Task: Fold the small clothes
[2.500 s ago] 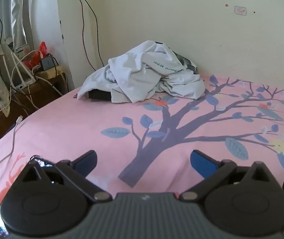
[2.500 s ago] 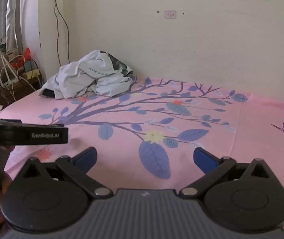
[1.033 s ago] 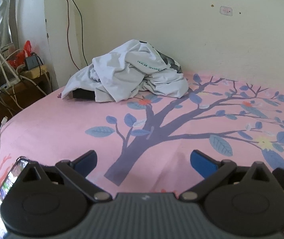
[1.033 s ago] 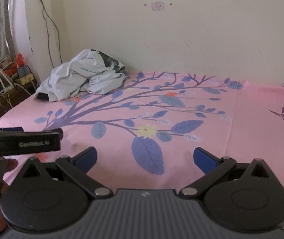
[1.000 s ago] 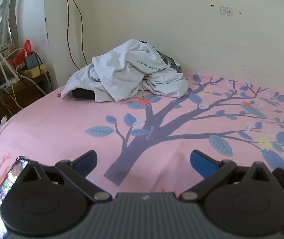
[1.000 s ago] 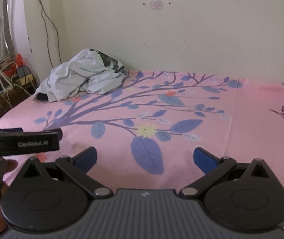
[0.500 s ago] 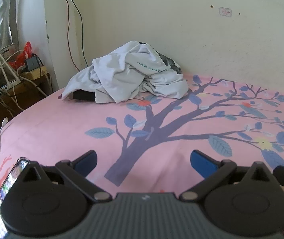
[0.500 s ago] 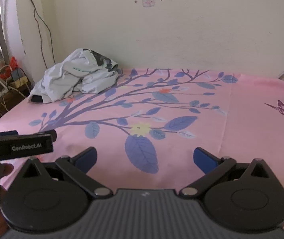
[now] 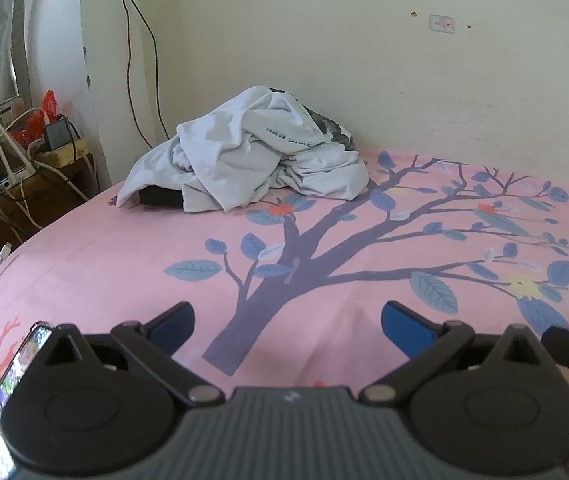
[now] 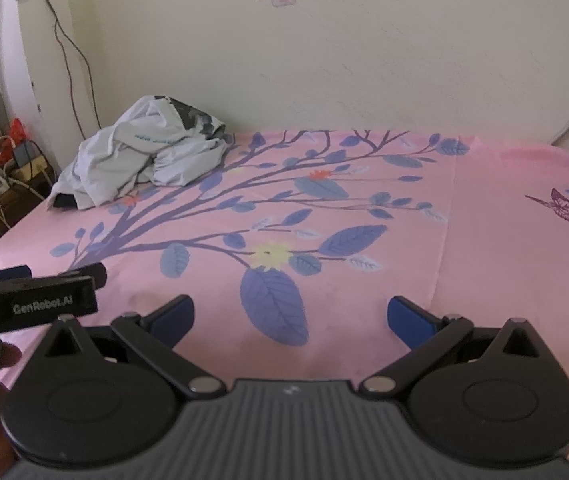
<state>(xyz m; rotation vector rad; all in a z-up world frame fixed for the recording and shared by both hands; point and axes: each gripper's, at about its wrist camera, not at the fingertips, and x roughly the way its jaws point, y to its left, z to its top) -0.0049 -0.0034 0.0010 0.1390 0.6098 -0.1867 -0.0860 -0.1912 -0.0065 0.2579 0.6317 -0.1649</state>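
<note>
Pink bedsheet (image 9: 96, 264) with one printed tree covers the bed, cream wall (image 10: 404, 64) behind; one heap of white clothes (image 9: 244, 164) sits at the far left corner against the wall, over a dark flat item I cannot identify; rest of sheet bare, wide room between heap and both grippers; left edge drops to a cluttered shelf of cables (image 9: 24, 160); one phone (image 9: 0, 396) lies at the near left; left gripper (image 9: 287, 322) fingers spread apart, empty; right gripper (image 10: 290, 318) fingers likewise apart, empty.
</note>
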